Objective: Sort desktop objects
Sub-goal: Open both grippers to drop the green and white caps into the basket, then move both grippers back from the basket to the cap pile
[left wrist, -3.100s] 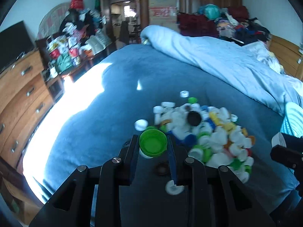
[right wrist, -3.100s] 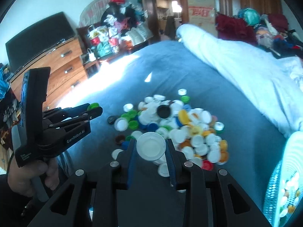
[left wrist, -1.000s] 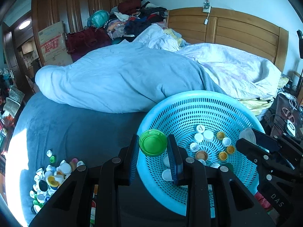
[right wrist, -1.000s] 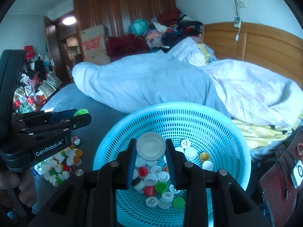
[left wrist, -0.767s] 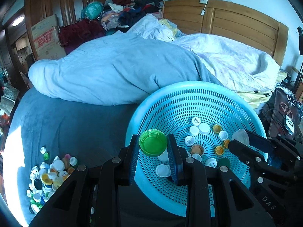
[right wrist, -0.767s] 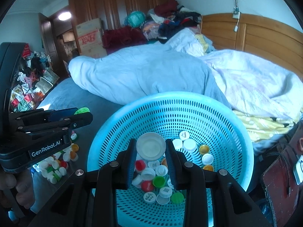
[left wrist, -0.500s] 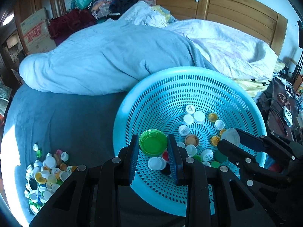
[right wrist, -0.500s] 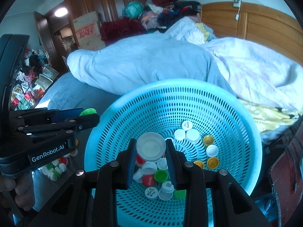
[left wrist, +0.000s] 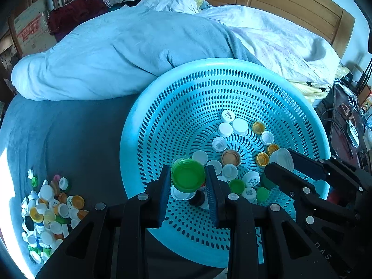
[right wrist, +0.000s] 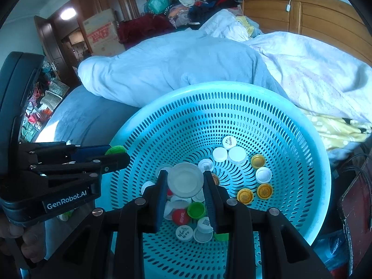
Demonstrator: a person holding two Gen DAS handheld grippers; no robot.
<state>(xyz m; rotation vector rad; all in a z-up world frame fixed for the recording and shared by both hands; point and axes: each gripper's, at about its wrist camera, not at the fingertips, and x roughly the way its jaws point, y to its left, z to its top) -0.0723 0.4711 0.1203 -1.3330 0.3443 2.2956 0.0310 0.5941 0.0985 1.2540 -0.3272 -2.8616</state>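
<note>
My left gripper [left wrist: 187, 178] is shut on a green cap [left wrist: 187, 176] and hangs over the near left part of a turquoise perforated basket [left wrist: 176, 107]. My right gripper [right wrist: 185, 183] is shut on a wide white cap [right wrist: 185, 180] above the same basket [right wrist: 302, 144]. Several white, yellow, green and red caps lie on the basket floor. In the left wrist view the right gripper [left wrist: 277, 160] enters from the right with its white cap. In the right wrist view the left gripper [right wrist: 116, 154] reaches in from the left, over the basket rim.
A heap of loose caps [left wrist: 46, 209] lies on the blue bedspread [left wrist: 69, 139] left of the basket. A rolled pale-blue duvet [left wrist: 116, 53] lies behind it. A wooden headboard [left wrist: 290, 2] stands at the back, and a cluttered bedside stand [left wrist: 348, 125] at the right.
Both grippers have swung from the cap heap to the basket and sunk towards it. The basket now fills more of each view. Each gripper has kept its cap throughout.
</note>
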